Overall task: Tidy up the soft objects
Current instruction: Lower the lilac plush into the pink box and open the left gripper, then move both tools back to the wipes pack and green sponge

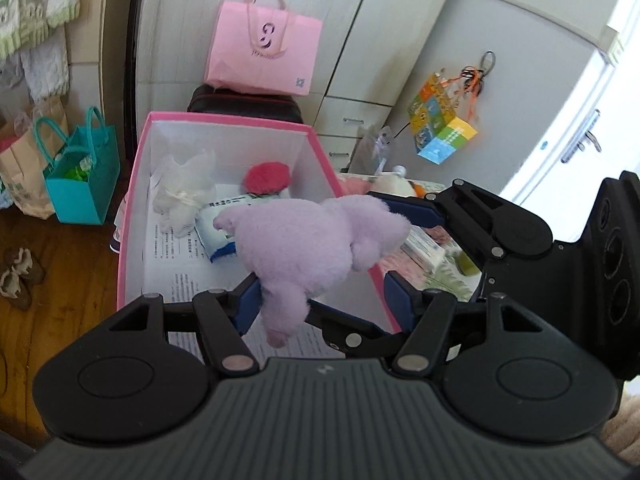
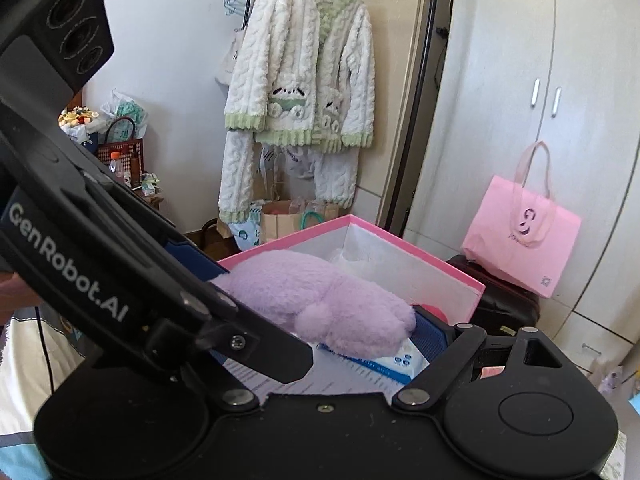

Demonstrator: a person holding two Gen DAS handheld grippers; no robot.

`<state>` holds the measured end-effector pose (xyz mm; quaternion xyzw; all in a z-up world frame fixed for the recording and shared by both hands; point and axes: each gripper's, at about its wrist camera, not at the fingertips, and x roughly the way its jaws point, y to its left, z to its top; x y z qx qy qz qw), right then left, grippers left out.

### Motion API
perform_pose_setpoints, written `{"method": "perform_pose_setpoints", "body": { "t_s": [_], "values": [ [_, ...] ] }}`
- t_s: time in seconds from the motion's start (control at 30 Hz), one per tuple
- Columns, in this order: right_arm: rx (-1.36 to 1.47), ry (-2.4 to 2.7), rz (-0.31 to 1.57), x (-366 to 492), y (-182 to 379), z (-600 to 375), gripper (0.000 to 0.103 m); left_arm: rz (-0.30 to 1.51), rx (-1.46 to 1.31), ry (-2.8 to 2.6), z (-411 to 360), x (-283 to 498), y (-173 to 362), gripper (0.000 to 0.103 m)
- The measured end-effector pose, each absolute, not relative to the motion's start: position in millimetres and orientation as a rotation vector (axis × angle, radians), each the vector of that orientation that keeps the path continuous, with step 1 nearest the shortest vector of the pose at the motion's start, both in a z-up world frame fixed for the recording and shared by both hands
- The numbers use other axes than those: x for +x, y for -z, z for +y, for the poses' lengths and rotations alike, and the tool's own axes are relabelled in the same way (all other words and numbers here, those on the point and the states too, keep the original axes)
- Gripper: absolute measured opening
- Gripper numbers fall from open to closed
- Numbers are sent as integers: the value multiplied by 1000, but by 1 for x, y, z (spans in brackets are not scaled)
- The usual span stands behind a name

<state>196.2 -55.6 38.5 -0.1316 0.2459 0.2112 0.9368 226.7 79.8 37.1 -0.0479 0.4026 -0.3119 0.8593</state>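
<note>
A purple plush toy (image 1: 308,248) hangs over the pink box (image 1: 224,122), above its right wall. My left gripper (image 1: 324,300) has its jaws wide apart, with the toy's leg dangling between them, touching only the left pad. My right gripper (image 1: 400,208) comes in from the right and grips the toy's upper end. In the right wrist view the toy (image 2: 320,300) sits between the right gripper's pads (image 2: 430,332). The box holds a white fluffy toy (image 1: 184,192), a red pompom (image 1: 267,177) and a tissue pack (image 1: 214,236).
A pink tote bag (image 1: 262,52) stands on a black case (image 1: 244,104) behind the box. A teal bag (image 1: 82,178) and paper bags stand on the wood floor at left. A colourful cube box (image 1: 440,124) hangs by the wardrobe. A fleece jacket (image 2: 300,92) hangs on a rack.
</note>
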Motion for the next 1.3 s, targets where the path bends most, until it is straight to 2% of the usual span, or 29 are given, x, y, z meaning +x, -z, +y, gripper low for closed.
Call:
{"method": "perform_pose_setpoints", "body": {
  "t_s": [0.4,0.5,0.6,0.73,1.0,1.3],
  "values": [
    [-327,-457,649,261,-3,-55,91,985,-184,620,74,292,11,63],
    [-363,-453,674,269,4,-52,90,967,-157,609,72,296,15,64],
    [-350,-452,696,272,7,-57,89,903,-101,592,71,287,10,67],
    [-334,-441,689,265,5,-66,89,814,-44,585,73,268,-2,81],
    [-299,-448,652,230,-14,-79,89,701,27,583,82,222,-33,83],
    [-225,-451,651,180,-51,-112,89,698,28,650,84,171,-66,84]
  ]
}}
